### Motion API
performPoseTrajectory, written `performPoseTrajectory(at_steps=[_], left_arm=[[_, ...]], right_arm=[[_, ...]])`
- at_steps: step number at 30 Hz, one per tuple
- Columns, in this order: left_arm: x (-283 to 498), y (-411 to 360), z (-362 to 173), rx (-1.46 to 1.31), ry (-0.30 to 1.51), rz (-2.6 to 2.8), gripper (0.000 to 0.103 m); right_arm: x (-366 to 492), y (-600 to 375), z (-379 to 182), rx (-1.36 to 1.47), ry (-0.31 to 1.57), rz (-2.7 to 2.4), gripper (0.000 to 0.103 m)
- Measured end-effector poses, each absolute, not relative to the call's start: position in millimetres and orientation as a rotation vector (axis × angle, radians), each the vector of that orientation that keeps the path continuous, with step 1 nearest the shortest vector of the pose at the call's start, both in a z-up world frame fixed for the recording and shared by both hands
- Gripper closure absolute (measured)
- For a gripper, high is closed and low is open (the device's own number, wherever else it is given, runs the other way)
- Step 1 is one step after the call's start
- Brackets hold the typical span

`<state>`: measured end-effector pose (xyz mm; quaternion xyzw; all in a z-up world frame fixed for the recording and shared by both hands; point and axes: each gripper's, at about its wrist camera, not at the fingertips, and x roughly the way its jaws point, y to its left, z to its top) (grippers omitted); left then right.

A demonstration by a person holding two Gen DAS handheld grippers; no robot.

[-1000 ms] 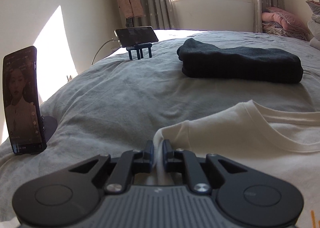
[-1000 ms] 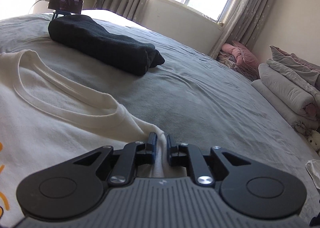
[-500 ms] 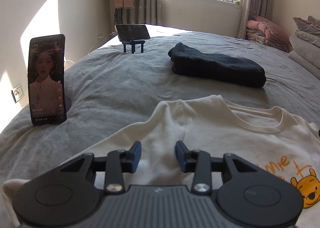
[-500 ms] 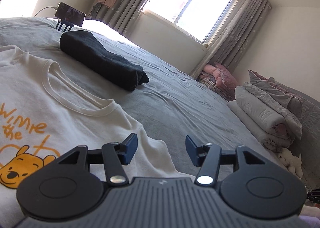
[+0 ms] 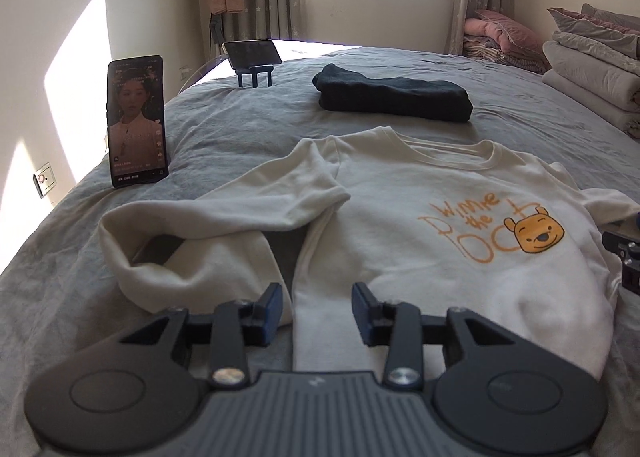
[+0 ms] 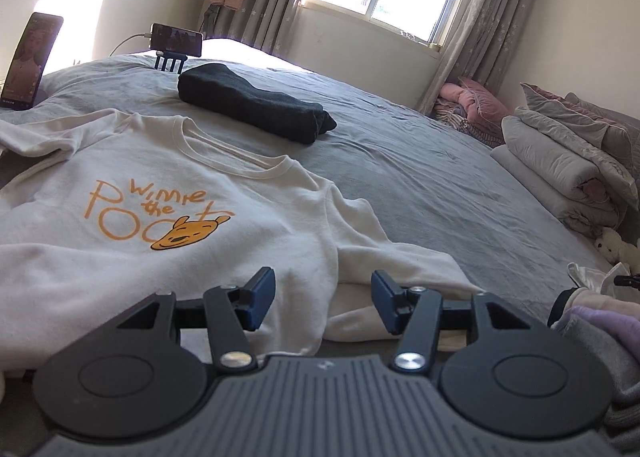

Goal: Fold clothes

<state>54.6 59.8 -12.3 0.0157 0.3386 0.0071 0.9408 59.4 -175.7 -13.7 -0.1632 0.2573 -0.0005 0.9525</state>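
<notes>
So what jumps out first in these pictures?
The cream sweatshirt with an orange bear print, spread face up on the grey bed. Behind it lies a folded dark garment, and a lit phone stands upright at the bed's left edge.

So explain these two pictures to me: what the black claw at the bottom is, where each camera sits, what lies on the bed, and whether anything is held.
There is no robot here. A person holds a two-finger gripper in each hand, and a wide-angle camera on each looks forward along its fingers. One picture comes from the left gripper, the other from the right gripper. That is the black claw at the bottom.

On the grey bed lies a cream sweatshirt with a yellow bear print, face up. Behind it sits a folded dark garment. Two phones stand on stands.

Nothing is held: both grippers have just been opening, and their jaws stand apart above the sweatshirt with nothing pinched.
</notes>
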Motion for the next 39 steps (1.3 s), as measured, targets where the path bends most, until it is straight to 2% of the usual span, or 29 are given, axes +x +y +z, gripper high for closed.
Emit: performPoseTrajectory(at_steps=[12,27,32,39], left_arm=[[-4,50,-26,0.104,0.698,-0.043,0.064],[-80,63,3,0.111,0.537,-0.366,0.064],[-90,56,6,0.119,0.517,-0.497,0.064],[-89,43,1,0.134,0.552,-0.609,0.064]], right_arm=[[19,-174,-19,-0.289,0.562,0.055,0.047],[-13,-186,-16,-0.039,0.657,0.326,0.047],[-9,-190,-15,0.121,0.718,0.396,0.058],[4,-178,-22,0.248,0.802,0.480,0.061]])
